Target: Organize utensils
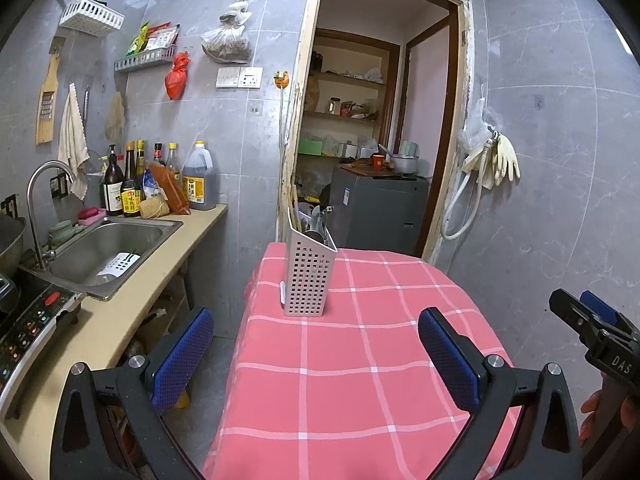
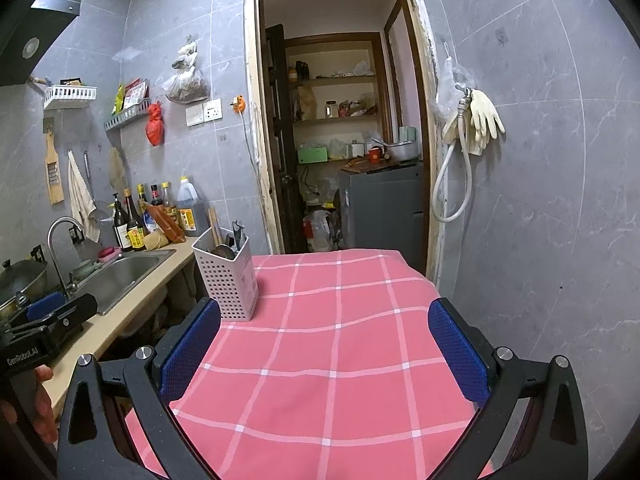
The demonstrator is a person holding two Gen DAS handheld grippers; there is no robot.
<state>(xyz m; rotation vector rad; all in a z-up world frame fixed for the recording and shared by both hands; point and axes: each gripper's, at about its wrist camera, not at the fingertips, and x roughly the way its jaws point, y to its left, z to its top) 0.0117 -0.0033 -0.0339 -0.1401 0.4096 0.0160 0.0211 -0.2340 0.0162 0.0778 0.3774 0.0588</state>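
At twelve o'clock on my desk [image 1: 360, 360], the caddy [image 1: 308, 276] already holds the utensils [image 2: 232, 246]; none lie loose; left tongs [image 1: 316, 356] and right tongs [image 2: 326, 344] gape empty; little seems left

You have one perforated utensil caddy [image 1: 310, 280] on one pink checked tablecloth [image 1: 360, 360], one sink [image 1: 108, 248], and two wall baskets [image 1: 91, 16].

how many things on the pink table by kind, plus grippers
caddy: 1, holding utensils, too crowded to count
left gripper: 1, open, empty
right gripper: 1, open, empty
loose utensils on the tablecloth: 0
total: 3
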